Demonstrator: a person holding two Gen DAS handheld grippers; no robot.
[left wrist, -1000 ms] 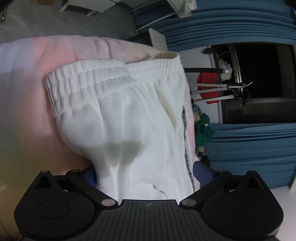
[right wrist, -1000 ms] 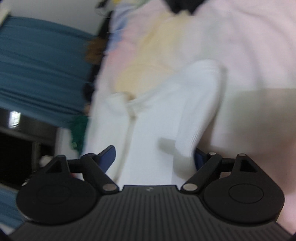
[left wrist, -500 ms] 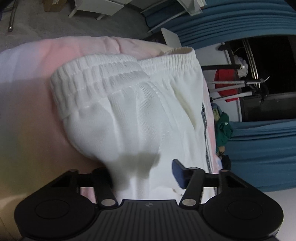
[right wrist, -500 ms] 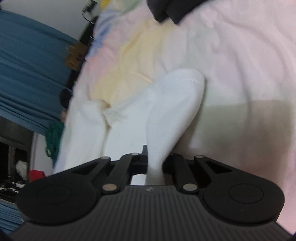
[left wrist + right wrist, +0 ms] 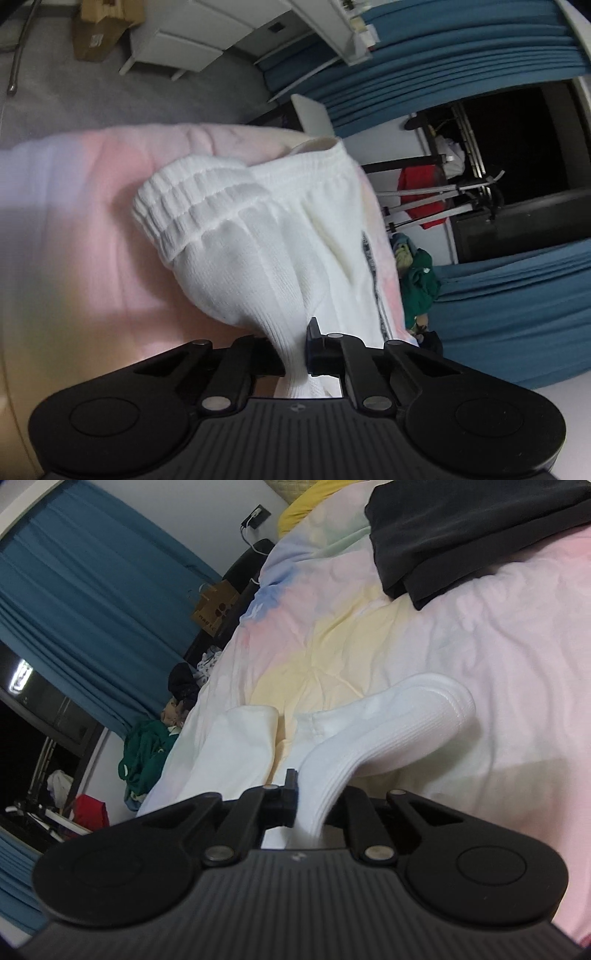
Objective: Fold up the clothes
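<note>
White knit trousers with an elastic waistband lie on the pastel bed cover. My left gripper is shut on a pinched fold of the fabric below the waistband and holds it lifted off the bed. In the right wrist view the white trousers rise in a raised fold, and my right gripper is shut on that fold. The rest of the fabric trails left across the bed cover.
A dark folded garment lies at the far end of the bed. Blue curtains, a green garment and a red cloth on a rack stand beside the bed. A white cabinet and a cardboard box are on the floor.
Both grippers have gone from open around the white fabric to shut on it. Both have then lifted their folds off the bed.
</note>
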